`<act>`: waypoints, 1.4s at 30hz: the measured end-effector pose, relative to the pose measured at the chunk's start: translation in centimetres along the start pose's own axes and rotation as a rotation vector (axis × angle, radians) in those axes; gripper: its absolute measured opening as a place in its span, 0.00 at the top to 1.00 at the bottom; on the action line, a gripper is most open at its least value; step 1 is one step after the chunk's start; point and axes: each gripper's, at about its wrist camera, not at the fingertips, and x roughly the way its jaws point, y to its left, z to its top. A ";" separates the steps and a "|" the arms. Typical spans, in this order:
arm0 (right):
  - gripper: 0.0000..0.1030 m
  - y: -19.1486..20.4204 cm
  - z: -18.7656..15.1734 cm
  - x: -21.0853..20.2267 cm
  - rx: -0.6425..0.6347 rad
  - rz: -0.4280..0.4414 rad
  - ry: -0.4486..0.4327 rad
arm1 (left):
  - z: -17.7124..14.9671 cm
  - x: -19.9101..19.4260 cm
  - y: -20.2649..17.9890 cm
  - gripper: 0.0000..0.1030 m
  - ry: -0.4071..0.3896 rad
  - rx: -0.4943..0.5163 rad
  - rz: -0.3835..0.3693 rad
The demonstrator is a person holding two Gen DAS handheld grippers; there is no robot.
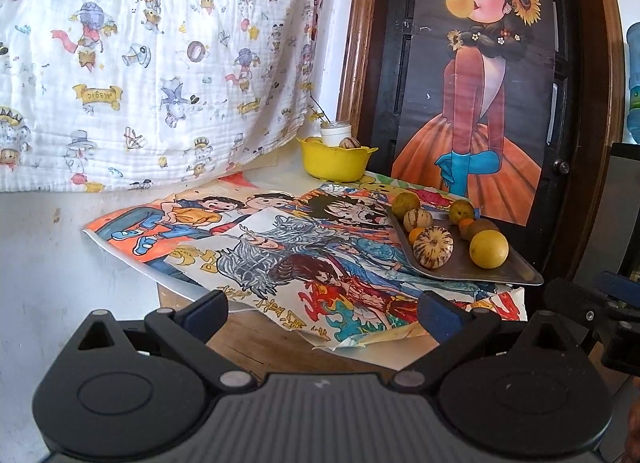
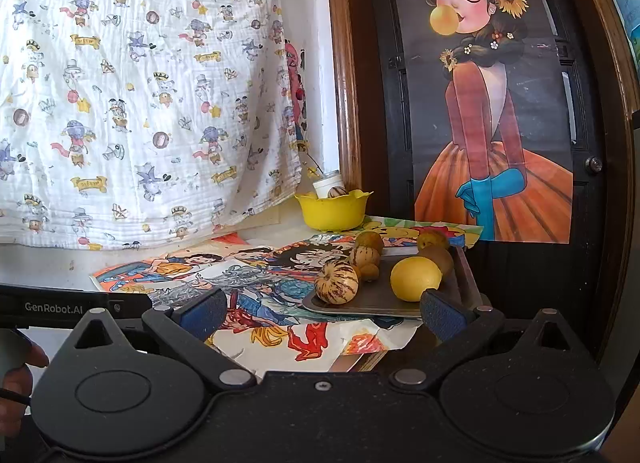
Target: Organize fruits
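Fruits sit mostly on the metal tray [image 1: 460, 269], one striped melon in the yellow bowl [image 1: 334, 167] behind. Both left claw [image 1: 322, 313] and right claw [image 2: 320, 313] are wide open, holding nothing. I'd come at the big lemon [image 2: 416, 278] straight and squeeze gently, round stuff rolls

From the left wrist view, the tray [image 1: 492, 275] lies on the drawings [image 1: 280, 247] ahead of and beyond the right finger [image 1: 438, 317], on the counter [image 1: 280, 347]. On it, a lemon [image 1: 489, 249] sits nearest, a striped melon [image 1: 433, 246] just left of it, smaller fruits behind. The bowl [image 1: 335, 162] stands farther back, between the fingers, holding another striped fruit [image 1: 349, 143].
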 end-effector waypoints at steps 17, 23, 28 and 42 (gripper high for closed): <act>0.01 0.2 0.1 -0.2 -0.001 0.005 -0.002 | -0.1 0.0 0.2 0.00 -0.001 0.000 0.000; 0.00 0.2 0.1 -0.2 0.000 0.005 -0.002 | -0.1 0.0 0.2 0.00 -0.001 0.000 0.001; 0.01 0.2 0.0 -0.2 0.000 0.006 0.001 | -0.1 0.0 0.2 0.00 -0.001 0.000 0.000; 0.00 0.3 0.0 -0.2 0.001 0.008 0.002 | -0.1 0.0 0.3 0.00 -0.001 0.000 0.000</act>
